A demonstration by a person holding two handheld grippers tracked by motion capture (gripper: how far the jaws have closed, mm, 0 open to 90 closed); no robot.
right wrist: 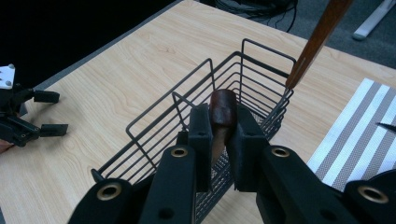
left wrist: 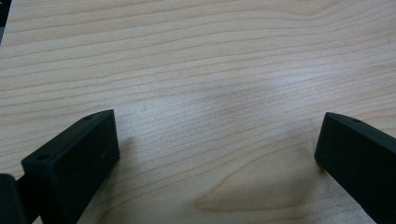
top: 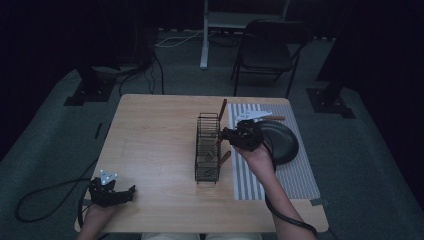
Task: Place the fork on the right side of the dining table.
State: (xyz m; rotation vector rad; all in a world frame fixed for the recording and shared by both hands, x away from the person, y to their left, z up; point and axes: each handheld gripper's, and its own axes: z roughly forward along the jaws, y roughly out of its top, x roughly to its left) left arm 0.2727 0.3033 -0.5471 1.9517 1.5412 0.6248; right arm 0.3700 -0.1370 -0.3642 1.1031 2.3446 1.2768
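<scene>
A black wire basket [top: 207, 147] stands on the wooden table [top: 155, 130] beside a striped placemat [top: 290, 180]. My right gripper [top: 224, 135] reaches over the basket's right side from the placemat. In the right gripper view its jaws are shut on the rounded end of a dark wooden utensil handle [right wrist: 222, 109] that stands in the basket [right wrist: 252, 77]. A second wooden handle [right wrist: 317, 42] leans out of the basket's far end. My left gripper [top: 131, 192] rests at the table's near left corner, open with bare wood [left wrist: 210, 60] between its jaws.
A black plate [top: 280, 140] lies on the placemat just right of my right hand, with a wooden-handled utensil [top: 275, 118] behind it. A folding chair [top: 267, 50] stands beyond the table. Cables trail over the floor at the left.
</scene>
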